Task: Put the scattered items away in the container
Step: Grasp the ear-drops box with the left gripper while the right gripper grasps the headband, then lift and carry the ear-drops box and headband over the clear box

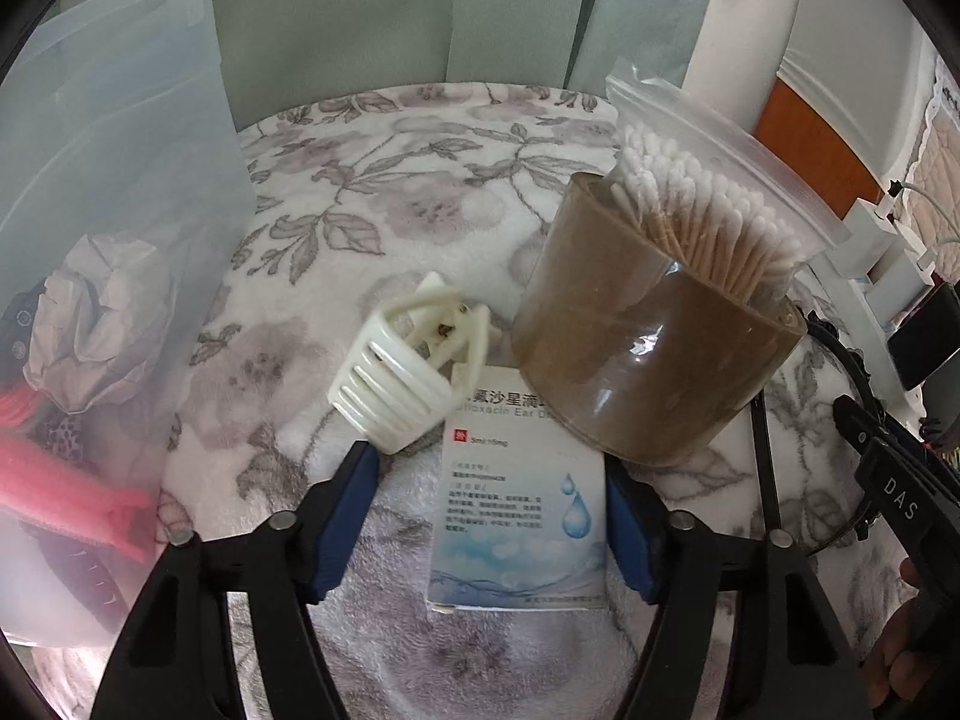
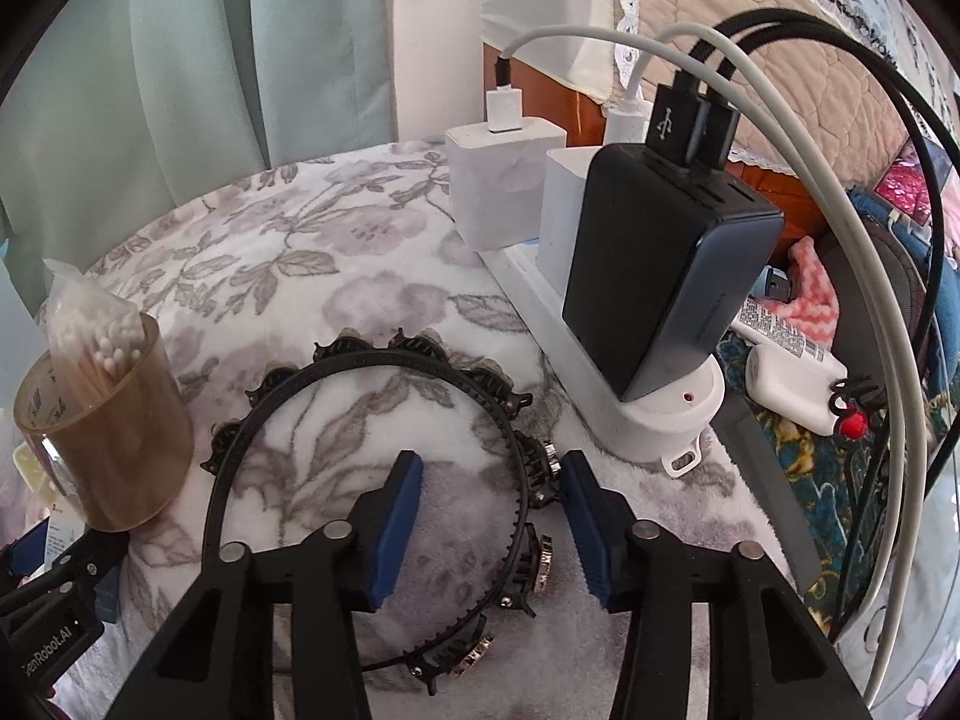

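A white and blue ear-drop box (image 1: 516, 492) lies flat on the floral blanket between the blue pads of my left gripper (image 1: 489, 468). The gripper is open: its right pad is at the box's edge and its left pad stands apart from it. A white hair claw (image 1: 402, 372) rests on the box's far left corner. A brown see-through cylinder (image 1: 648, 348) holding a bag of cotton swabs (image 1: 702, 204) stands on its far right corner. My right gripper (image 2: 491, 468) is open astride one side of a black toothed headband (image 2: 360, 372), with gaps on both sides.
A clear plastic container (image 1: 120, 180) stands at the left with crumpled paper (image 1: 102, 312) and a red item inside. A white power strip (image 2: 600, 396) with a black charger (image 2: 666, 276), white plugs and looping cables borders the blanket on the right. A white bottle (image 2: 792, 384) lies beyond.
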Demonstrator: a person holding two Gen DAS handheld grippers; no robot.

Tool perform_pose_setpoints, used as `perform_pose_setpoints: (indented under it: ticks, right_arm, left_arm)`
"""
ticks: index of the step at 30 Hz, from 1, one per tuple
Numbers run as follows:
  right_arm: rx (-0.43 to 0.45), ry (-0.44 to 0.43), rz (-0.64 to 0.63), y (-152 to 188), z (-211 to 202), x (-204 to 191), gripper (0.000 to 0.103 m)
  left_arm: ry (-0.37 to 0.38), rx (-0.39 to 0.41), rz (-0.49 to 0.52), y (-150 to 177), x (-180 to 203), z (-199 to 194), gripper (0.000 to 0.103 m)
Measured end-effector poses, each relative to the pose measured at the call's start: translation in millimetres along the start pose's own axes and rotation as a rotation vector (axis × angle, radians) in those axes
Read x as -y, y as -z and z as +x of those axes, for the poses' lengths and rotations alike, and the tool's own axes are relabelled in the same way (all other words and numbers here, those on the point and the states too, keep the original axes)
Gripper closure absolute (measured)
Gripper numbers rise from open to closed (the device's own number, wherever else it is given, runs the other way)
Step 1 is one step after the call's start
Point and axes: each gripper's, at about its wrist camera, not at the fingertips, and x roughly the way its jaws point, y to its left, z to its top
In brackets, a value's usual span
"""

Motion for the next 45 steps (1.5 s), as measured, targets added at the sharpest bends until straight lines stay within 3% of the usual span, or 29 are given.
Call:
perform_pose_setpoints:
  ticks: [2, 7, 14, 20, 33, 45]
  right_arm:
    - [-0.002, -0.001, 0.009, 0, 0, 2, 0.062]
    - [-0.019, -0.017, 0.011, -1, -3, 3, 0.084]
    - [-0.049, -0.056, 0.046, 4, -12, 10, 0.084]
    - [-0.036, -0.062, 0.070, 7, -30, 17, 0.084]
    - [0.117, -0.114, 0.098, -13, -100, 27, 0.084]
    - [0.283, -0.230, 0.118, -45, -171, 24, 0.084]
  left_arm:
    - [-0.003, 0.008, 0.004, -1, -1, -1, 0.049]
    - [-0.005, 0.011, 0.020, 0, 1, -2, 0.055]
    - [-0.012, -0.003, 0.001, 8, -1, -13, 0.055]
    - [-0.014, 0.041, -0.004, 9, -4, -36, 0.056]
    - [0.012, 0.163, 0.009, 1, -1, -99, 0.056]
    - [0.042, 0.365, 0.007, -27, -6, -191, 0.056]
